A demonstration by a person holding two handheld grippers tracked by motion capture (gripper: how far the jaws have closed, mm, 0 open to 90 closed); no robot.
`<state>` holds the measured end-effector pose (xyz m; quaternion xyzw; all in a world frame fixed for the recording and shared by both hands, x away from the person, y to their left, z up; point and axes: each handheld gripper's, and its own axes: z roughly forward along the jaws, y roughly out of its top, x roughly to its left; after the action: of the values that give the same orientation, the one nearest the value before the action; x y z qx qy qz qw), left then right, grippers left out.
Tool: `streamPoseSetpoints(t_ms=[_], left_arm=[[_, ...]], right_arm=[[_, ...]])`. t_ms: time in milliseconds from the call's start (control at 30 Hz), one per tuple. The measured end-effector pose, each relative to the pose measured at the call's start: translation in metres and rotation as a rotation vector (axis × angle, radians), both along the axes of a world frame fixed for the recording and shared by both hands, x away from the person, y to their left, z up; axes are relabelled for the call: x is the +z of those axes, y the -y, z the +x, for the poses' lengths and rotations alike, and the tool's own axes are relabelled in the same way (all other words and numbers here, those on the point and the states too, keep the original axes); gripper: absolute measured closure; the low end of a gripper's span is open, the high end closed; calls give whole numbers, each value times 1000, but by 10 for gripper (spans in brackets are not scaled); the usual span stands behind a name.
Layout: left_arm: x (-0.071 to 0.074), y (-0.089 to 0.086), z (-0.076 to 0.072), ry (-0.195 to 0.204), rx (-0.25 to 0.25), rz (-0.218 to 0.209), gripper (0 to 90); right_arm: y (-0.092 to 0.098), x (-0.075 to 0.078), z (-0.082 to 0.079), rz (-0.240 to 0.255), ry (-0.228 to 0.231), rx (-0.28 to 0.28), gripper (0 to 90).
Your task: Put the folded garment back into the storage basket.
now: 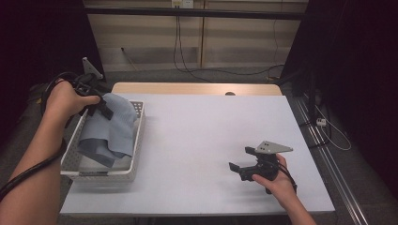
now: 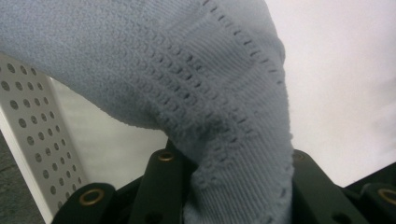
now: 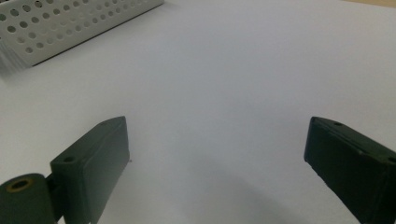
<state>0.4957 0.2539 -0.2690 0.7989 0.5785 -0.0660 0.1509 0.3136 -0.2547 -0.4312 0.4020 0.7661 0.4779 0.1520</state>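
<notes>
no readable writing or label showed on anything. the left tongs [image 1: 101,107] were clamped on a fold of the blue knitted cloth [image 1: 110,129], its jaws narrowed onto the fabric, which bunched between them in the left gripper view. the cloth hung from those tongs down into the white perforated basket [image 1: 137,140] directly beneath. the right tongs [image 1: 239,164] stood wide open and held nothing, low over the bare white surface [image 1: 202,140], well apart from the basket.

No legible text or labels anywhere.
</notes>
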Motion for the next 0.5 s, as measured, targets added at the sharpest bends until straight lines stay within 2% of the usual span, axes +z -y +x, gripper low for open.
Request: streamPoseSetpoints(t_ms=[267, 500], left_arm=[[-5, 3, 0, 5, -12, 6, 720], [-10, -3, -2, 23, 0, 1, 719]], right_arm=[[1, 1, 0, 2, 2, 0, 66], [1, 1, 0, 0, 5, -1, 66]])
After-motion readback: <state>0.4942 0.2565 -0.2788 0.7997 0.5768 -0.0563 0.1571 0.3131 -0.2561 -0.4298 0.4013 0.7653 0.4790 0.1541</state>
